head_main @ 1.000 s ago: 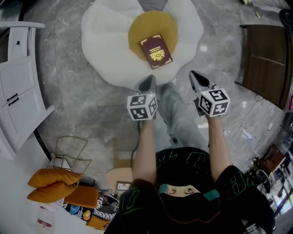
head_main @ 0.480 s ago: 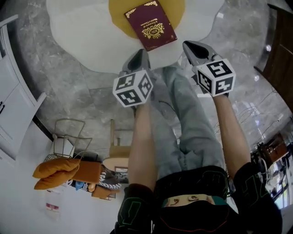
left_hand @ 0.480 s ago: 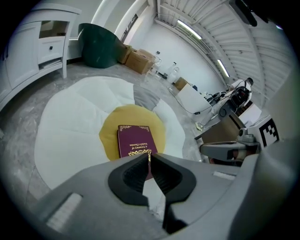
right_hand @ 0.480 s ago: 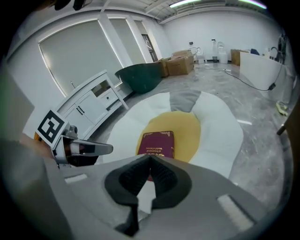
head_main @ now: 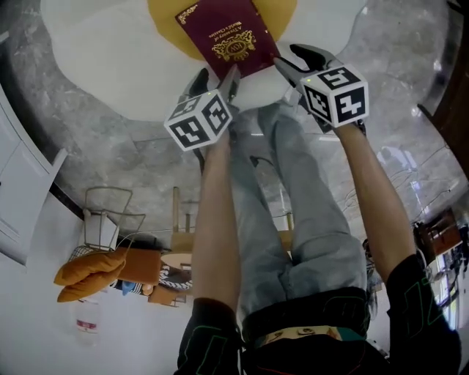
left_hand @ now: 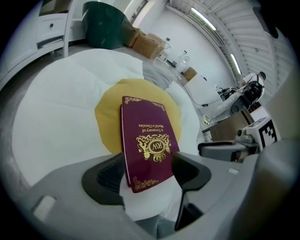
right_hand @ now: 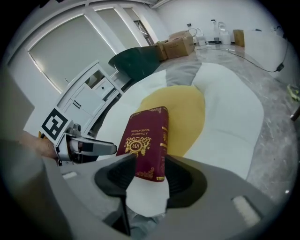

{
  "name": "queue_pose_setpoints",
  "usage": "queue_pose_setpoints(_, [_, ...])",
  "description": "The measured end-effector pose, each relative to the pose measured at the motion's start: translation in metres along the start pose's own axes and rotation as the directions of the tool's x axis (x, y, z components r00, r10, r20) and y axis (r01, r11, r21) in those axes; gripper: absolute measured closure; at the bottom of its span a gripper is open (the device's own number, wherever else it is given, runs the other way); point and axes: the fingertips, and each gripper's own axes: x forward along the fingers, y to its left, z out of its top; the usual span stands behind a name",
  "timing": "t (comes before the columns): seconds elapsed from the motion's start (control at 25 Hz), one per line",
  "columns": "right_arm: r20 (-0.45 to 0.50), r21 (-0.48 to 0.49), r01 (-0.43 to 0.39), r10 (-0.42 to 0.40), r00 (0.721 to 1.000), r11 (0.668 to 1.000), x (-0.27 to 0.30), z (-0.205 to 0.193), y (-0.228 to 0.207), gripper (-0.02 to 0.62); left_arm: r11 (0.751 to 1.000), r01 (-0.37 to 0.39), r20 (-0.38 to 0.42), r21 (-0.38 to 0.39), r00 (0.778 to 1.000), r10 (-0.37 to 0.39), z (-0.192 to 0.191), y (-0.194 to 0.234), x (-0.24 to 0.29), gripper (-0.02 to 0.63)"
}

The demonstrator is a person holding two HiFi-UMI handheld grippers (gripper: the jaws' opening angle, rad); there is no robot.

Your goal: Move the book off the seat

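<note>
Head view has my jeans-clad legs (head_main: 293, 198) standing at the near edge of the white seat (head_main: 102, 66), with a wire basket (head_main: 110, 216), an orange cushion (head_main: 88, 275) and a white cabinet (head_main: 18, 212) off to my left on the marble floor (head_main: 124, 161). My left gripper (head_main: 215, 79) and right gripper (head_main: 297, 60) are both opening, pads clear of the maroon book (head_main: 229, 36), whose near end lies between each pair while it rests flat on the seat's yellow centre (head_main: 165, 11). Beyond the seat, the left gripper view shows a dark green tub-shaped thing (left_hand: 105, 28) and cardboard boxes (left_hand: 145, 41); I cannot see what they hold.
</note>
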Motion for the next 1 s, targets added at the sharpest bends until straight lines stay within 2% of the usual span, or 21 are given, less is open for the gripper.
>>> queue_pose_setpoints(0.2, [-0.024, 0.045, -0.036, 0.038, 0.999, 0.998, 0.031, -0.004, -0.013, 0.388, 0.997, -0.032, -0.070, 0.068, 0.997, 0.037, -0.012, 0.008, 0.018, 0.296])
queue_pose_setpoints(0.32, [-0.049, 0.072, -0.041, 0.045, 0.998, 0.997, 0.047, -0.008, -0.018, 0.368, 0.998, -0.033, -0.069, 0.058, 0.997, 0.037, -0.009, 0.013, 0.026, 0.296])
queue_pose_setpoints(0.48, [-0.054, 0.039, -0.063, 0.065, 0.996, 0.997, 0.054, -0.007, -0.017, 0.367, 1.000, -0.020, -0.070, -0.003, 0.997, 0.020, -0.013, 0.018, 0.037, 0.296])
queue_pose_setpoints(0.68, [-0.047, 0.028, -0.099, 0.100, 0.994, 0.995, 0.065, -0.007, -0.014, 0.367, 1.000, -0.016, -0.112, 0.019, 0.994, 0.018, -0.019, 0.013, 0.047, 0.298])
queue_pose_setpoints(0.76, [-0.049, 0.052, -0.110, 0.113, 0.992, 0.993, 0.067, -0.008, -0.013, 0.360, 1.000, -0.018, -0.117, 0.025, 0.993, 0.021, -0.018, 0.010, 0.046, 0.307])
queue_pose_setpoints(0.88, [-0.037, 0.126, -0.119, 0.125, 0.992, 0.985, 0.057, 0.003, -0.011, 0.360, 0.999, -0.018, -0.078, 0.035, 0.997, 0.021, -0.007, 0.002, 0.035, 0.313])
queue_pose_setpoints(1.0, [-0.029, 0.095, -0.134, 0.138, 0.990, 0.986, 0.041, 0.011, 0.003, 0.362, 0.997, -0.041, -0.008, 0.067, 0.999, 0.042, 0.011, -0.008, 0.010, 0.319])
